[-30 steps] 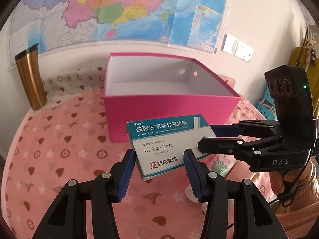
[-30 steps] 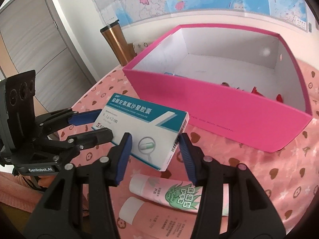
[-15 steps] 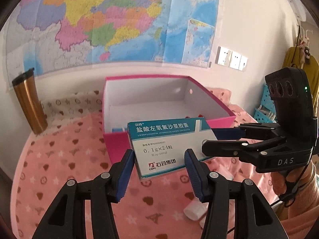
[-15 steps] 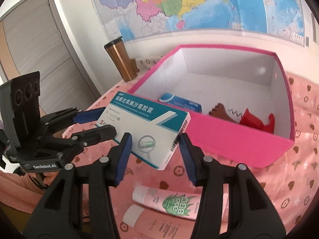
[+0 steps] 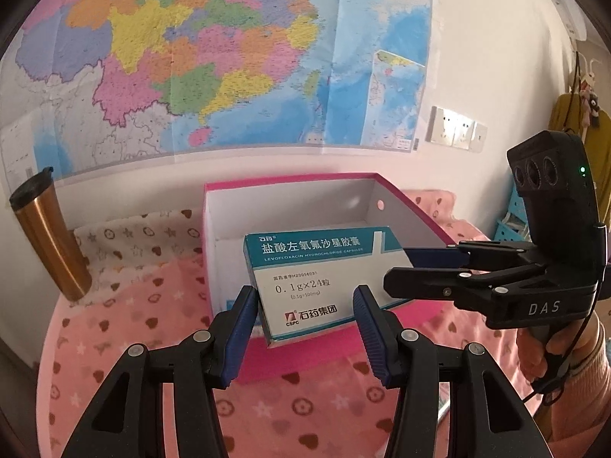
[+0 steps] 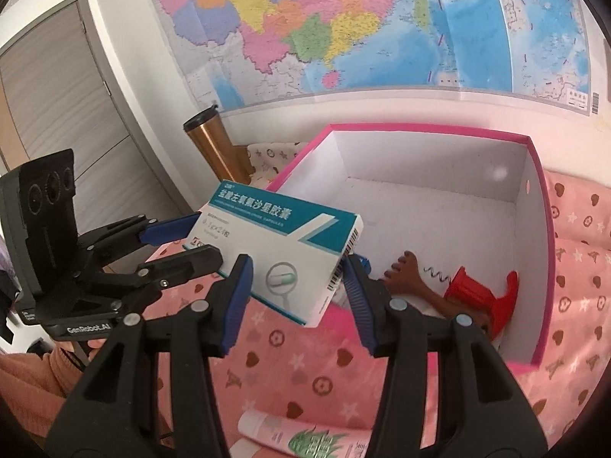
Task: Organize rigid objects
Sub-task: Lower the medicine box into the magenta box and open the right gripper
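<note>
Between the two grippers, at the centre of both wrist views, hangs a teal-and-white medicine box, clear of the pink tablecloth and held from both ends. At lower centre of the left wrist view, the left gripper has its blue pads closed on the box's near short end; the right gripper reaches in from the right edge of the frame and grips the far end. From the right wrist view the same holds in mirror: the right gripper clamps one end at lower centre, and the left gripper comes in from the left edge onto the other. The box's long axis runs from one gripper to the other, tilted, with its printed face turned up. The open pink bin lies just beyond it, toward the upper right of the right wrist view, and the box seems to hang at about its near wall, above rim level. Inside, a red and brown corkscrew lies against the right wall, leaving the left and middle floor free. Judging by this, the next move is forward and down into that free part.
</note>
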{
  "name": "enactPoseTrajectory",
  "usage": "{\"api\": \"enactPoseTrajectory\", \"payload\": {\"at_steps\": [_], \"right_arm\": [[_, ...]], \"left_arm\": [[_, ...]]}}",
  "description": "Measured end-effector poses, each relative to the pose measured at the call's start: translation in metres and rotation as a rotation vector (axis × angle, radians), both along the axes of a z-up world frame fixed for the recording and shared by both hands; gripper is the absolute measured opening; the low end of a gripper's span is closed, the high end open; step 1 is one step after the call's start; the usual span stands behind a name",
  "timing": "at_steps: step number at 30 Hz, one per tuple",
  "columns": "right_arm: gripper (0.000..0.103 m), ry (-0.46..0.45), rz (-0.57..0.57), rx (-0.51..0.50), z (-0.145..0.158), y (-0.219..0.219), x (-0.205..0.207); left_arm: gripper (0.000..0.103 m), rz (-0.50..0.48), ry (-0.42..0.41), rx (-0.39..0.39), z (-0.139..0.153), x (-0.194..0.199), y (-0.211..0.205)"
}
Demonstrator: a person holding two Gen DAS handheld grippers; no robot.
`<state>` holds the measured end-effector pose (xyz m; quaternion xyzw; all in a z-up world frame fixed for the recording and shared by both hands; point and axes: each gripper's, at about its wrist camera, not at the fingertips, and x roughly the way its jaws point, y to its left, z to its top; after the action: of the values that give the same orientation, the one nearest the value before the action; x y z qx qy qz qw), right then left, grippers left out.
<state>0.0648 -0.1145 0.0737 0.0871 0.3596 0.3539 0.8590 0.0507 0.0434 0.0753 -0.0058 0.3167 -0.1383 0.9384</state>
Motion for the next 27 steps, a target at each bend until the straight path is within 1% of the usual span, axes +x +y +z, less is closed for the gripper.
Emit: {"api": "enactPoseTrajectory", "payload": {"at_steps": [5, 13, 19, 27], "right_arm": [[0.052, 0.023, -0.009, -0.01, -0.007, 0.005, 0.017], [0.052, 0.075, -0.009, -0.029, -0.021, 0.012, 0.035], [0.052, 0.125, -0.001, -0.05, -0.035, 0.018, 0.048], [0.052, 0.189, 0.019, -0.069, -0.055, 0.03, 0.063]], "left_arm": [[0.052, 0.012, 0.02, 0.011, -0.005, 0.016, 0.002], [0.052, 0.031, 0.08, 0.012, -0.021, 0.037, 0.008], [0.052, 0.048, 0.13, 0.043, -0.037, 0.05, 0.009], [0.052, 0.081, 0.134, 0.065, -0.038, 0.054, 0.011]]}}
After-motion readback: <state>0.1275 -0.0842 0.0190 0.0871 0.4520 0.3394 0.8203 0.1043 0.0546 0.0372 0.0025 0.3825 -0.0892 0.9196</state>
